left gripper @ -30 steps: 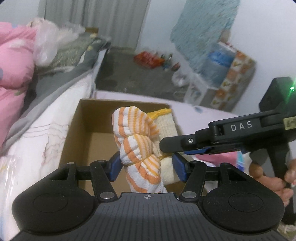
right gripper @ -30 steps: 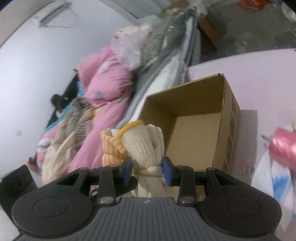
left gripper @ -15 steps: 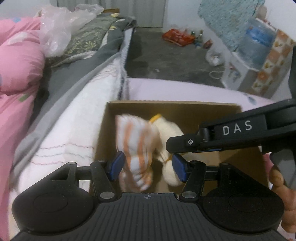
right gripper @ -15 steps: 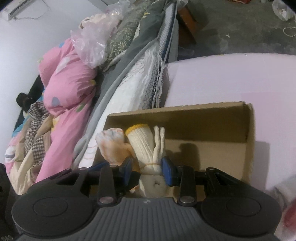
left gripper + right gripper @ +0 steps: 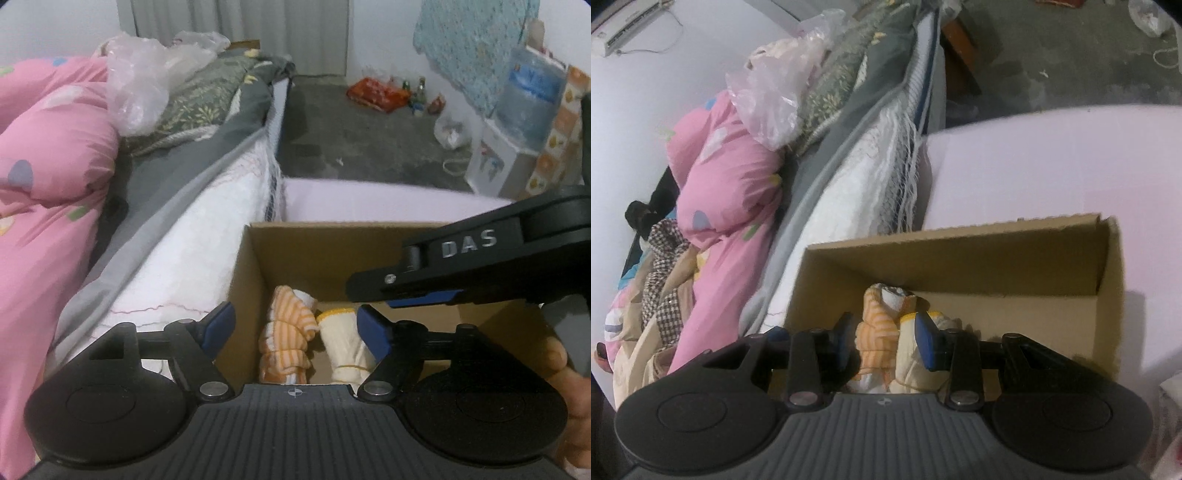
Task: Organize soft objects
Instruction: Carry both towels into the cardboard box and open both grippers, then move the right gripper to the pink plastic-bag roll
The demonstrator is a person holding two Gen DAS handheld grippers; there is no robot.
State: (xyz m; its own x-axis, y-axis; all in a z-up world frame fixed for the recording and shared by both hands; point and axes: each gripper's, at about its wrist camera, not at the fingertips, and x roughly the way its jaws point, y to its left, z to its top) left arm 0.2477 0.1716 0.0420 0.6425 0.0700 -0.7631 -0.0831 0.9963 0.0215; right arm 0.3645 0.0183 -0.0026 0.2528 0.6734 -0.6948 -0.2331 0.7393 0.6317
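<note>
Orange-striped bundle (image 5: 286,343) + cream glove roll (image 5: 345,347): both down in box (image 5: 369,251), near-left corner | my left tongs (image 5: 295,326) just opened, striped bundle freed between jaws | my right tongs (image 5: 882,341) clamping cream roll, 1 release pending.

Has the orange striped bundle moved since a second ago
Yes. The orange striped bundle has dropped from above the cardboard box rim to low inside it, beside the cream bundle. The left claw has just been opening, its pads clear of it.
</note>
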